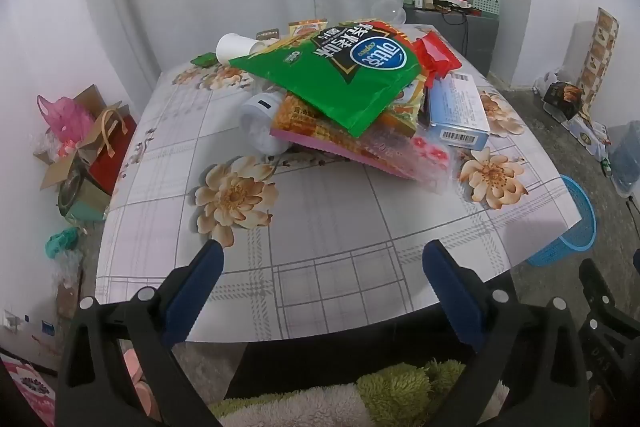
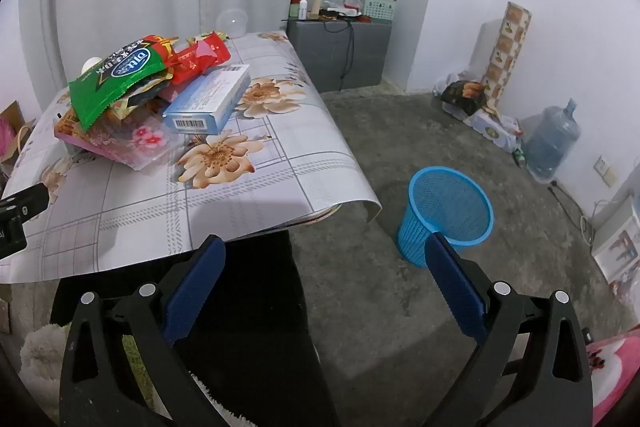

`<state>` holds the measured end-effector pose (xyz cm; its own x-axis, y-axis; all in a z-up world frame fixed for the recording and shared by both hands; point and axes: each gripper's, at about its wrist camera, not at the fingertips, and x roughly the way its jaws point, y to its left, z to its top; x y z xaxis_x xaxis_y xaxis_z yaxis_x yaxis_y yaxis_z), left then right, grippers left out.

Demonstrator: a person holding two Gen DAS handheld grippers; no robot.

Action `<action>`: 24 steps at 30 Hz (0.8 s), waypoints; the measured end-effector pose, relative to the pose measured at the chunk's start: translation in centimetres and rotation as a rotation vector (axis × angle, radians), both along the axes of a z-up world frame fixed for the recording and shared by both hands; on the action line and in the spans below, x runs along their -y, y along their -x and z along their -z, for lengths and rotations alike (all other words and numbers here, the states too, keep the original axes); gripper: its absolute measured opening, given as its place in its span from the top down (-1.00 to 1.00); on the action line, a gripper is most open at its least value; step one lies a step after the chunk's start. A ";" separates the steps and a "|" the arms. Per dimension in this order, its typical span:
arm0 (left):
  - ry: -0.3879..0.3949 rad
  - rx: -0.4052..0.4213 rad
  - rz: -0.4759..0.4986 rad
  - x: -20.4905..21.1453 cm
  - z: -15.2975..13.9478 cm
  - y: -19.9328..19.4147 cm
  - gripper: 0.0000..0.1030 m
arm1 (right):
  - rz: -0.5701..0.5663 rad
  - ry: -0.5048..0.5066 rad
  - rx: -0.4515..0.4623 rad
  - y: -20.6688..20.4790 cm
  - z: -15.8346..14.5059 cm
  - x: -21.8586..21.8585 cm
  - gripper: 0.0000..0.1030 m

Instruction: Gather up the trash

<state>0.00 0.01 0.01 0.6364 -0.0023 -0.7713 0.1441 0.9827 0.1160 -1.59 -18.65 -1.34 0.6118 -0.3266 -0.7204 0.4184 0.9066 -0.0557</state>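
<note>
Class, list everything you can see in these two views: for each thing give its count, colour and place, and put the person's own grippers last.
Flowered tablecloth: one, white and grey with tan flowers, over the table.
Green snack bag: one, on top of the heap.
Red wrapper: one, at the heap's right.
Light blue carton: one, beside the heap.
Pink flat packet: one, under the heap.
White paper cup: one, lying behind the heap.
Blue mesh bin: one, on the floor.
Blue water jug: one, by the wall.
Left gripper: black, blue pads, open.
Right gripper: same, open.
</note>
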 end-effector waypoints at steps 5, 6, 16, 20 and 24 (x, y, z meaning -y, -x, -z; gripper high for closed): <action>0.002 -0.001 0.000 0.0 0.0 0.0 -0.89 | -0.002 0.000 0.000 -0.1 0.0 0.0 -0.85; 0.003 -0.002 0.000 0.0 0.0 0.0 -0.89 | -0.002 0.000 0.000 -0.1 0.0 0.0 -0.85; 0.000 -0.008 -0.001 0.1 0.1 0.0 -0.89 | 0.000 0.000 -0.003 -0.2 0.0 -0.1 -0.85; 0.002 -0.009 -0.001 0.1 0.1 0.1 -0.89 | 0.000 0.000 -0.003 -0.1 0.0 -0.1 -0.85; 0.003 -0.011 -0.003 -0.1 0.2 0.0 -0.89 | 0.000 0.001 -0.002 -0.1 0.0 0.0 -0.85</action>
<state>-0.05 0.15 -0.21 0.6279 -0.0027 -0.7783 0.1425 0.9835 0.1116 -1.48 -18.63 -1.31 0.6101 -0.3272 -0.7216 0.4184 0.9064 -0.0573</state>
